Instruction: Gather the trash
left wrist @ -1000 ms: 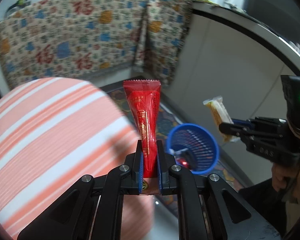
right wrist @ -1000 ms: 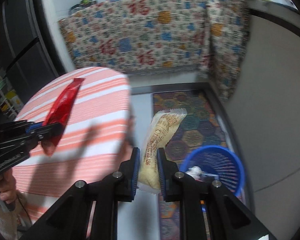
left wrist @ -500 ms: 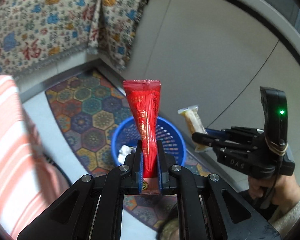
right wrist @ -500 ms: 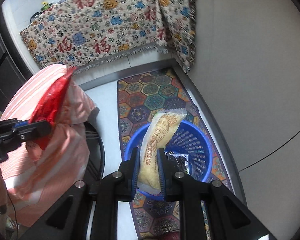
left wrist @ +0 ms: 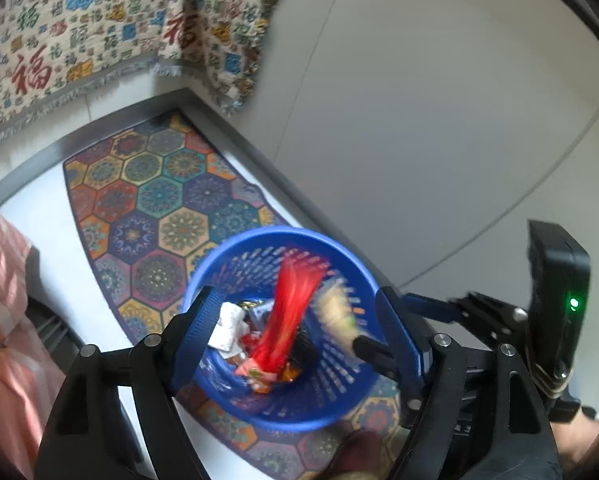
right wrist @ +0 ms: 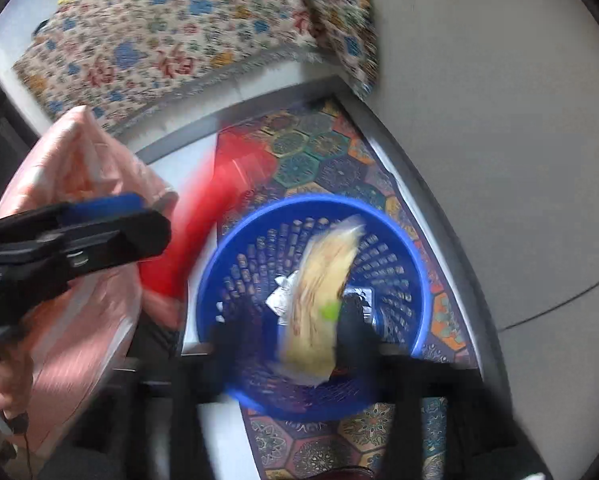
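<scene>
My left gripper [left wrist: 295,328] hangs over the blue plastic basket [left wrist: 259,236], its jaws opening. The red wrapper [left wrist: 291,312] is free between the fingers and blurred, its lower end among the trash in the basket. My right gripper [right wrist: 295,332] is above the same basket [right wrist: 311,200], jaws also opening and fingers blurred. The yellow wrapper [right wrist: 323,280] slips loose between them, over the basket's inside. In the right wrist view the red wrapper [right wrist: 203,216] is a red smear by the basket's left rim.
The basket stands on a hexagon-patterned rug [left wrist: 159,200] beside a grey wall [left wrist: 419,120]. Crumpled white paper [left wrist: 229,324] and other scraps lie inside it. A pink striped tablecloth [right wrist: 79,184] hangs at the left. A patterned cloth [left wrist: 79,40] drapes behind.
Both grippers came down over the blue basket and went from shut to open. The red and yellow wrappers have left the pads and drop toward the basket.
</scene>
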